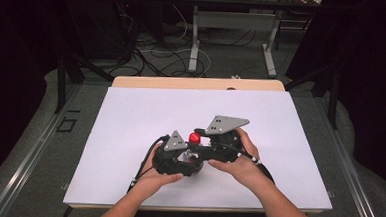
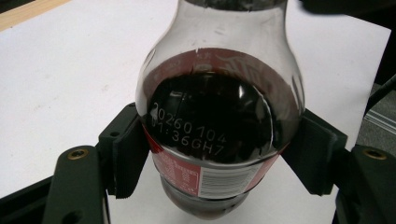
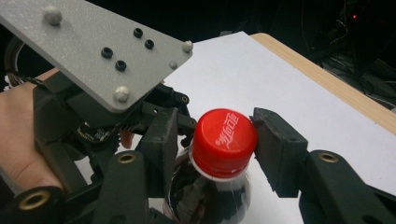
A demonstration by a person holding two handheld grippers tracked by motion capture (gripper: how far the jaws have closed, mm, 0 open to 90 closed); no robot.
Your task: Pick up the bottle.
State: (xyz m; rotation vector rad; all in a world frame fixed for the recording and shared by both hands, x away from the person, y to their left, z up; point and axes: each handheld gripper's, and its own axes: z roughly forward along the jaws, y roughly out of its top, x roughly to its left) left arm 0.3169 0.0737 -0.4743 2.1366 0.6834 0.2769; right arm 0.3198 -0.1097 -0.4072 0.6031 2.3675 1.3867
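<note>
A small cola bottle (image 2: 215,107) with dark drink and a red label stands on the white sheet (image 1: 146,111). My left gripper (image 2: 219,149) is shut on the bottle's body just below its shoulder, a pad pressing on each side. The red cap (image 3: 224,137) sits between the jaws of my right gripper (image 3: 212,140). The right pad (image 3: 275,144) just touches the cap, while a small gap shows at the left pad (image 3: 161,140), so this gripper is open. In the high view both hands meet at the table's middle around the cap (image 1: 194,137).
The white sheet covers most of a wooden table (image 1: 197,82), whose bare edge shows at the far side. Beyond it are cables (image 1: 154,54) on the floor and the legs of another table (image 1: 194,43). The left gripper's grey plate (image 3: 93,46) stands close beside the right jaws.
</note>
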